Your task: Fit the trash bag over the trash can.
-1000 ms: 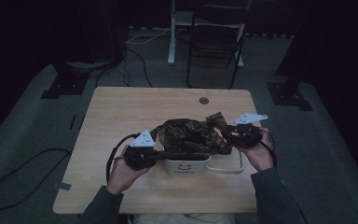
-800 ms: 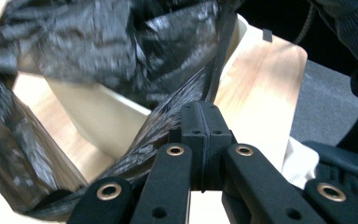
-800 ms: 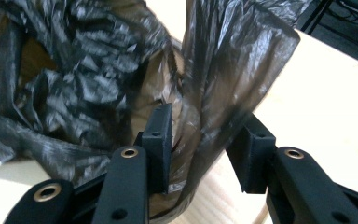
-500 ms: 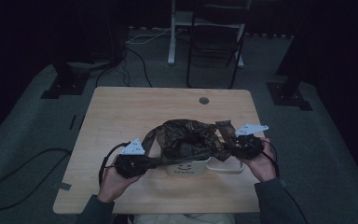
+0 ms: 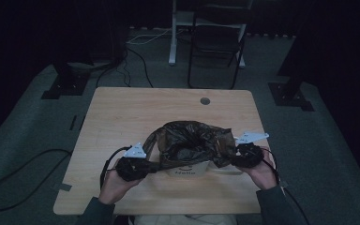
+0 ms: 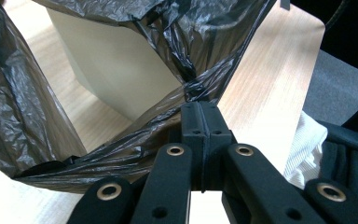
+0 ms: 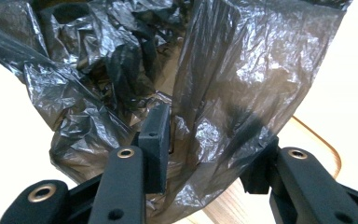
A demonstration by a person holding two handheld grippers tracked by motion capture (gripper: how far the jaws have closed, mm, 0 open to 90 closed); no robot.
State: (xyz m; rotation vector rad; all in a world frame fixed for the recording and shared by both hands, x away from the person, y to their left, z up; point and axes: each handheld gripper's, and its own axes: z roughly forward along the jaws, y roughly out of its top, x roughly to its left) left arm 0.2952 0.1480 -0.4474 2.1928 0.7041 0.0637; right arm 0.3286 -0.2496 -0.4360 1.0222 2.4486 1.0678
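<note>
The high view shows a person at a wooden table (image 5: 122, 117), forearms coming in from the near edge, with a gripper in each hand and a dark plastic bag (image 5: 192, 140) spread between them. The bag sits over a small white bin (image 5: 187, 169) that stands near the front middle of the table, its mouth gaping upward and its edges draped down the bin's sides. The left gripper (image 5: 146, 166) is low at the bin's left, and a stretched strip of the bag runs into it. In the left gripper view the two black jaws are pressed tight together on a twisted pinch of the bag (image 6: 193, 88), with the pale wall of the bin (image 6: 116, 70) just behind and the film pulled taut on either side. The right gripper (image 5: 236, 158) is at the bin's right edge. In the right gripper view its jaws stand apart, having just been opening; a sheet of the bag (image 7: 233, 93) hangs between them, and the pads do not squeeze it. A dark chair (image 5: 218, 42) stands beyond the table's far side.
</note>
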